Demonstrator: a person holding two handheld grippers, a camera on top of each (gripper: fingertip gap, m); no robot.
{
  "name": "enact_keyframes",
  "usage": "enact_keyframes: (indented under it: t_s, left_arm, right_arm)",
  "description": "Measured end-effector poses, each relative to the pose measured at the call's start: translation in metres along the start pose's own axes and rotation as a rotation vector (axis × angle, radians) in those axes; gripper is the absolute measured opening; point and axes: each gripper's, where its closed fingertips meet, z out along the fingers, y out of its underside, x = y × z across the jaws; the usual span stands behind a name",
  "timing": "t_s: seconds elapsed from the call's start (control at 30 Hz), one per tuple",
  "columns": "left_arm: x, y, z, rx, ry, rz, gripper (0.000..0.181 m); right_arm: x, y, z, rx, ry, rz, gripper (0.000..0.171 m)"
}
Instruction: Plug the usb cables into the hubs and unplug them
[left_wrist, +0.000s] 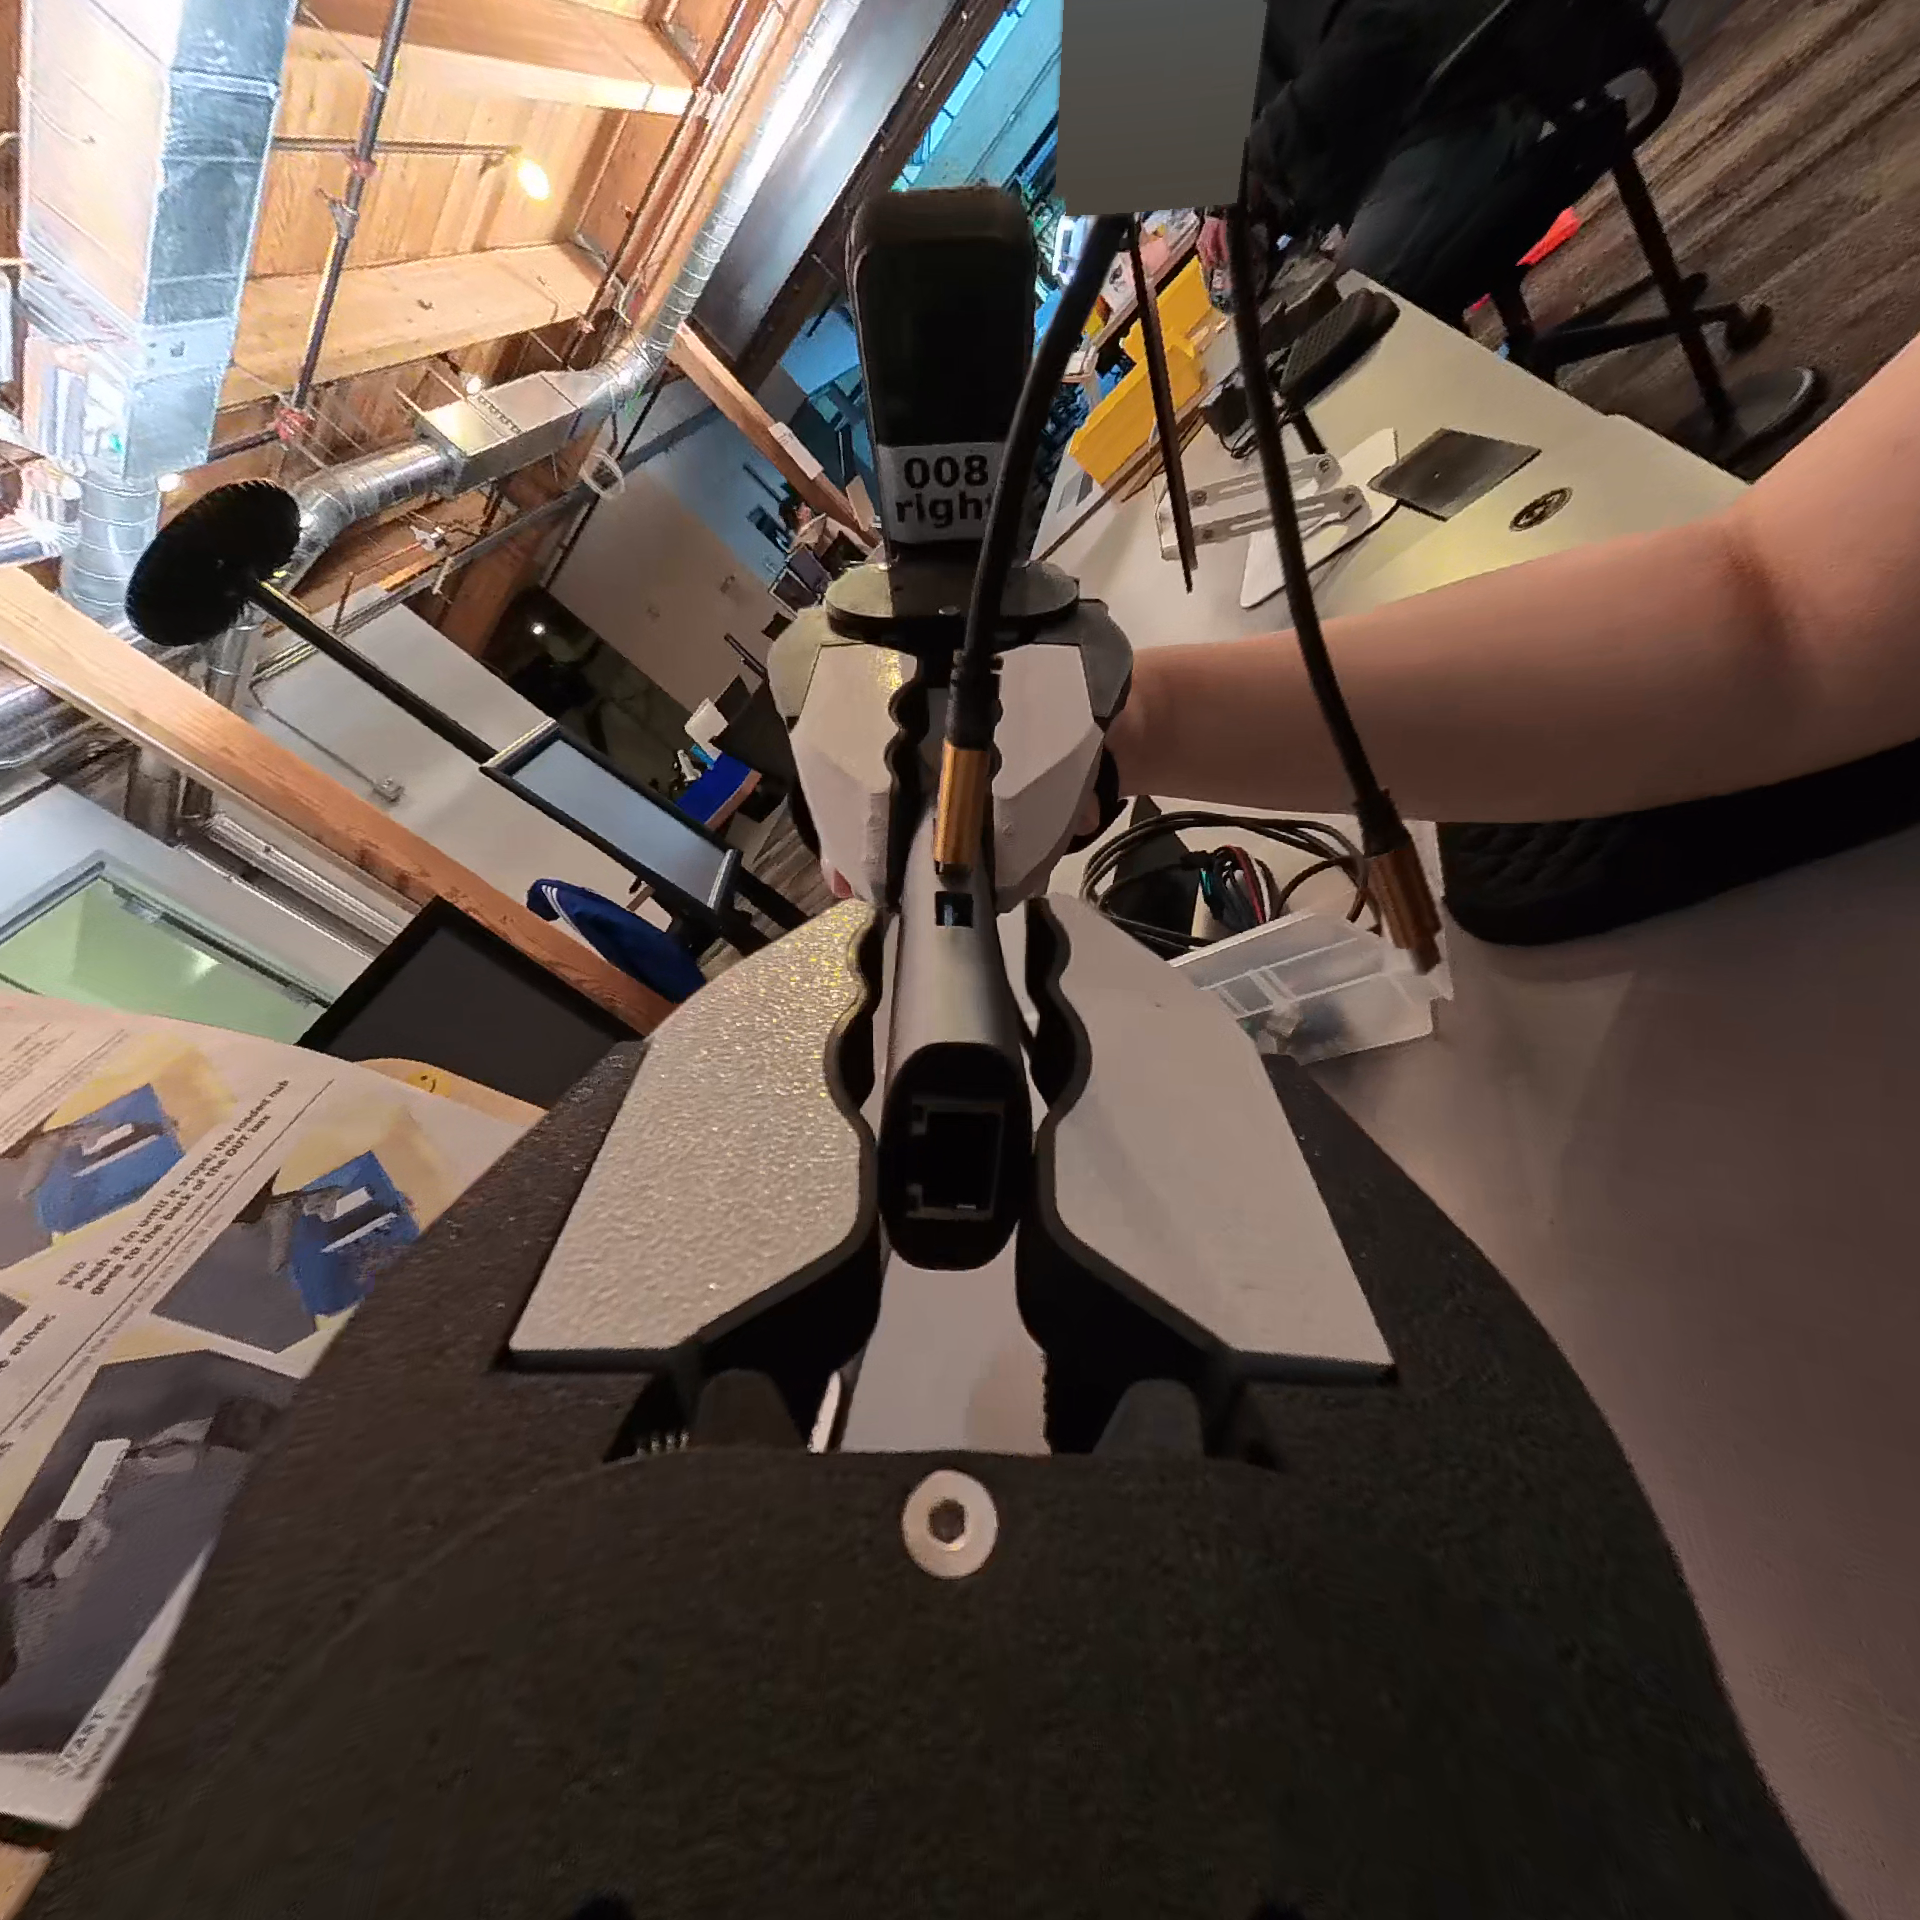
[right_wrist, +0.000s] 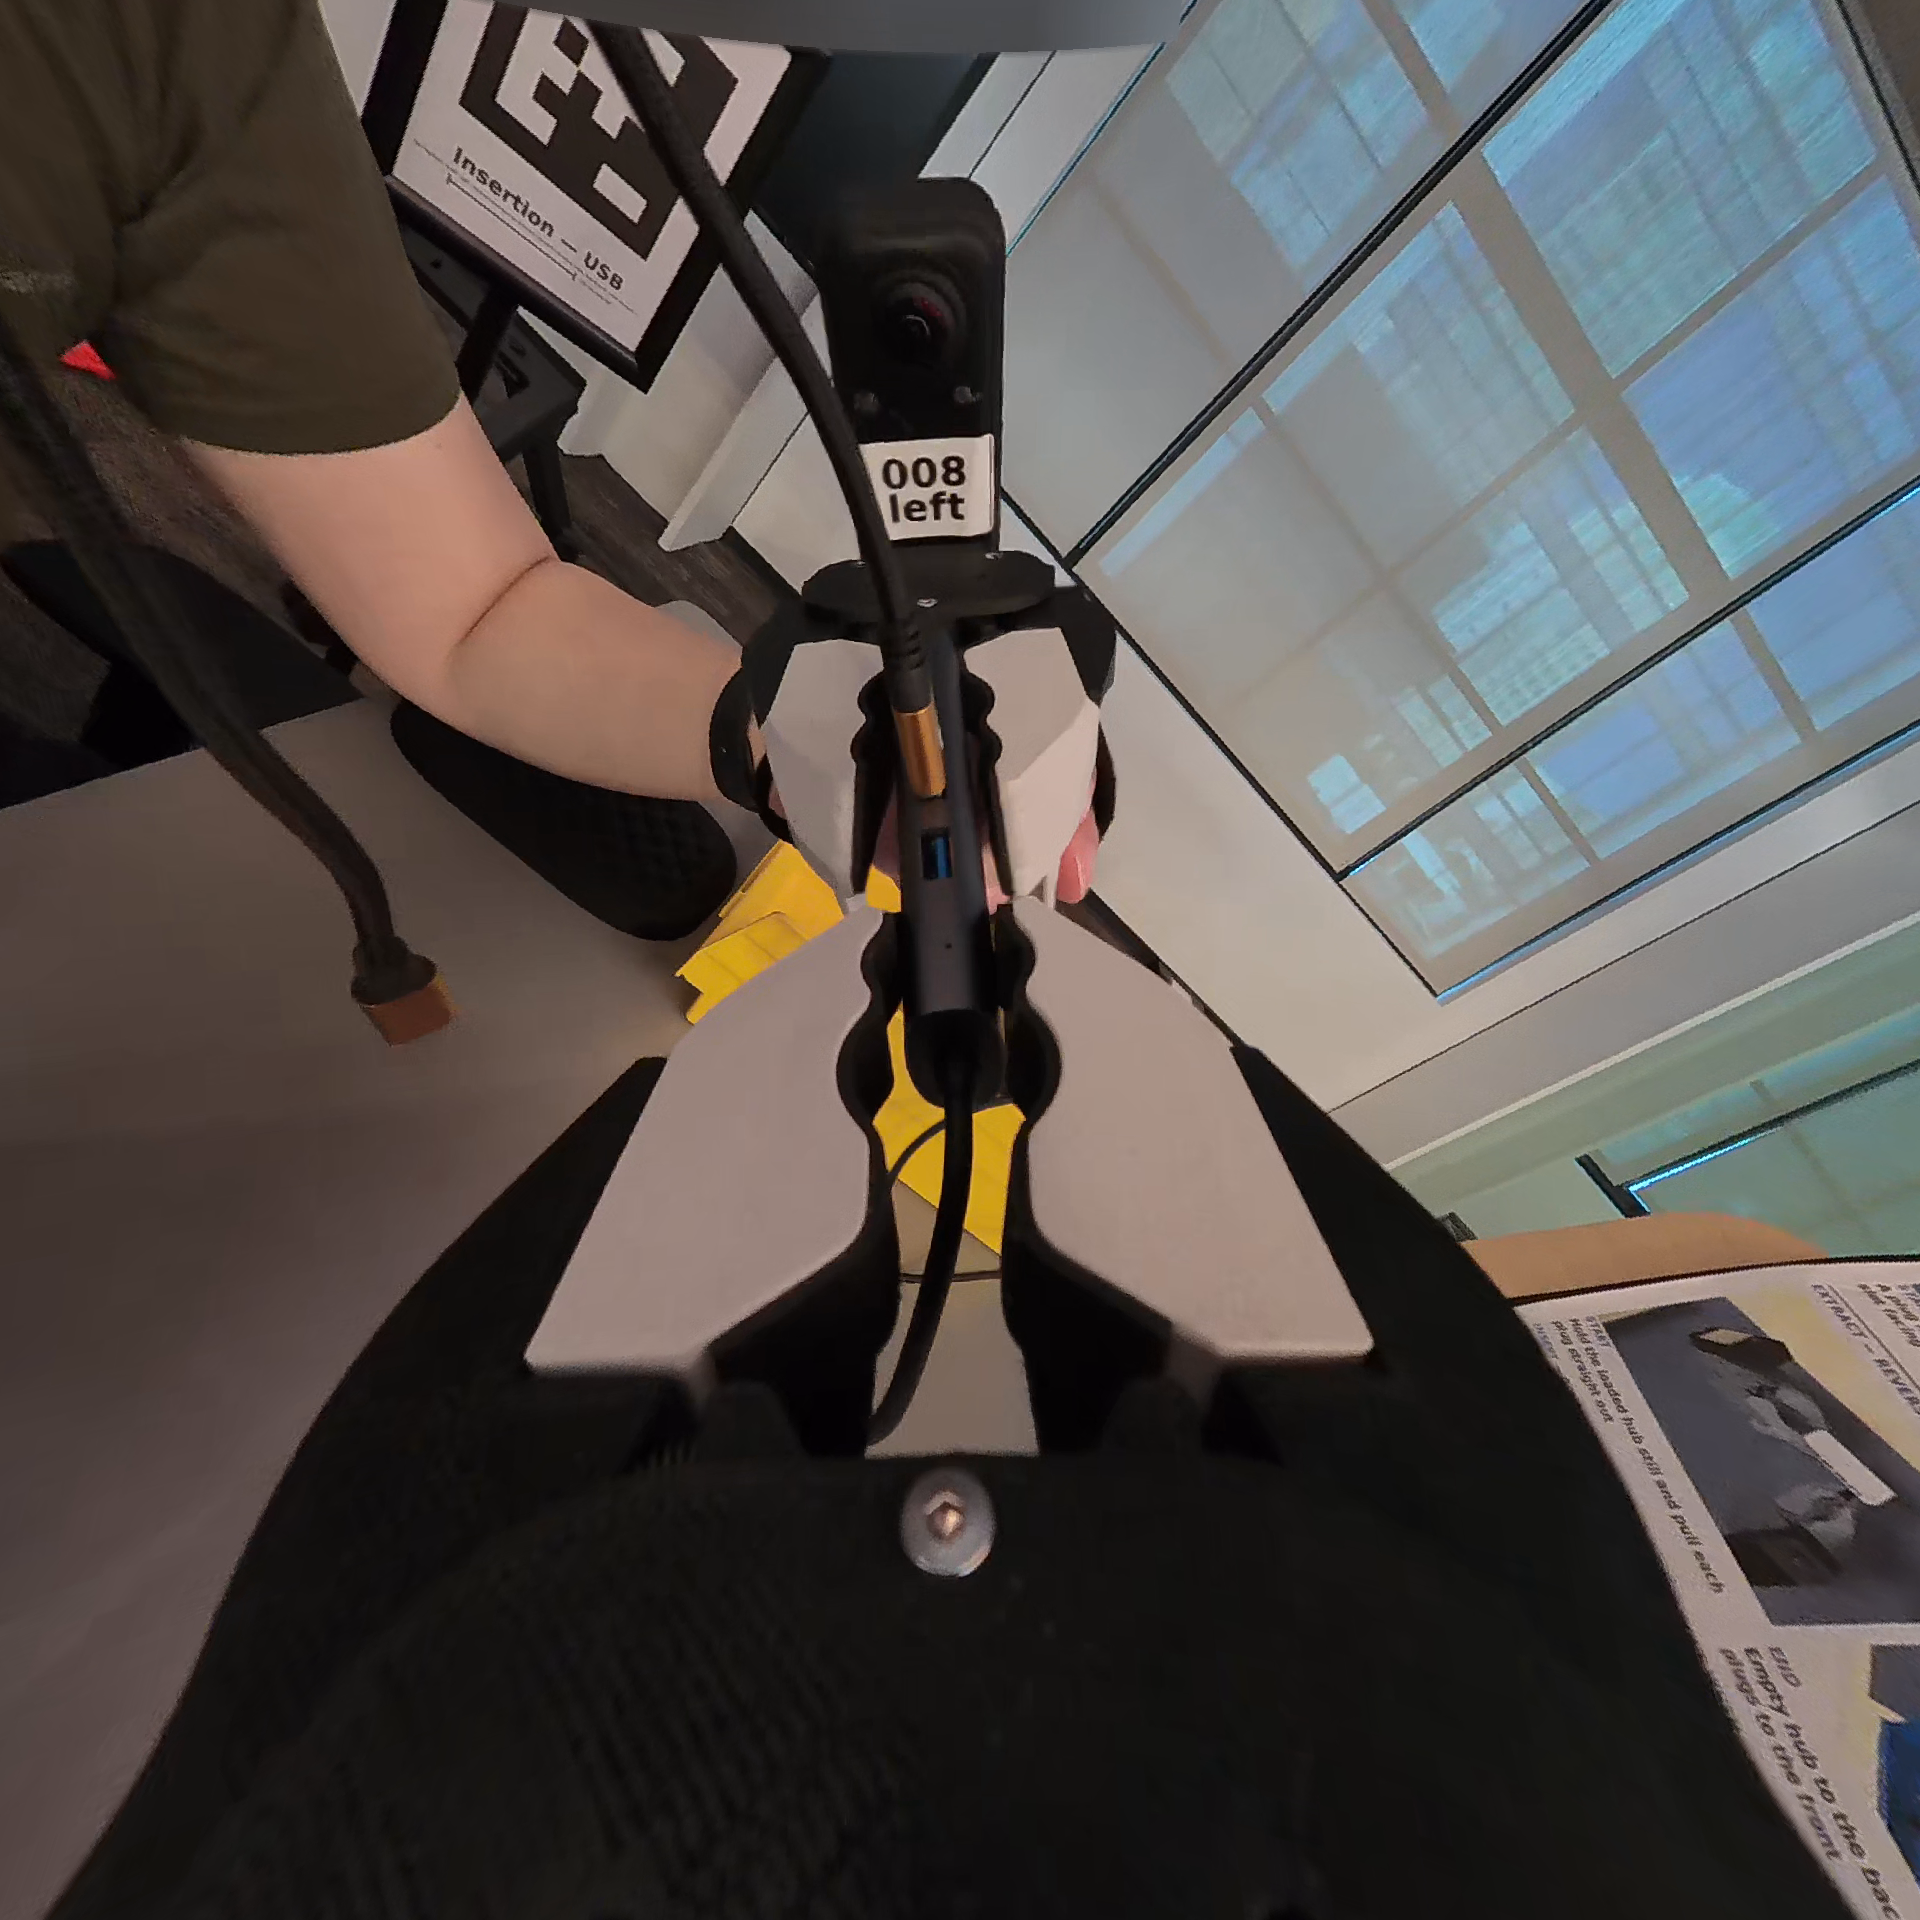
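Left wrist view, left to right. Printed sheets (left_wrist: 177, 1195) lie far to the left of the hub (left_wrist: 940, 1039), which sits at centre. We see the left gripper (left_wrist: 951, 914) with its fingers drawn narrow against the hub's two long sides, holding it. The hub's network socket (left_wrist: 945, 1164) faces the camera. Beyond the hub, the right gripper (left_wrist: 935, 873) meets the left one tip to tip. A gold-barrelled plug (left_wrist: 961, 800) stands on the hub's upper face just behind a blue port (left_wrist: 951, 909), and its black cable rises upward. We cannot tell whether the plug is fully seated. To the right of the hub are a clear plastic box (left_wrist: 1320, 987) on the grey table (left_wrist: 1662, 1247), a second gold plug (left_wrist: 1405, 883) hanging free, and a forearm (left_wrist: 1455, 675).

Right wrist view, left to right. The hanging second plug (right_wrist: 405, 1003) is well to the left of the hub (right_wrist: 935, 956), and a yellow bin (right_wrist: 769, 925) lies just left of and beneath it. The right gripper (right_wrist: 945, 925) has its fingers set narrow about the hub's cord end. We cannot tell whether they press on it. The cord (right_wrist: 940, 1195) runs back toward the camera. The gold plug (right_wrist: 916, 748) stands on the hub's far part, within the left gripper (right_wrist: 940, 878). More printed sheets (right_wrist: 1766, 1507) lie to the hub's right.
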Motion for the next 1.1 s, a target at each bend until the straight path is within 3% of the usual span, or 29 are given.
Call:
enact_keyframes:
  t_s: [0.3, 0.53, 1.1]
  left_arm:
    - [-0.002, -0.006, -0.005, -0.024, -0.032, 0.053, 0.024]
    - [-0.01, -0.008, -0.011, 0.022, -0.027, -0.068, 0.025]
    - [-0.008, 0.006, -0.009, -0.081, -0.05, 0.034, 0.025]
  right_arm:
    - [0.002, 0.007, 0.008, -0.025, 0.028, 0.011, 0.019]
    - [0.004, 0.007, 0.013, -0.105, 0.056, -0.049, 0.017]
    - [0.005, 0.011, 0.009, -0.166, 0.062, -0.07, 0.018]
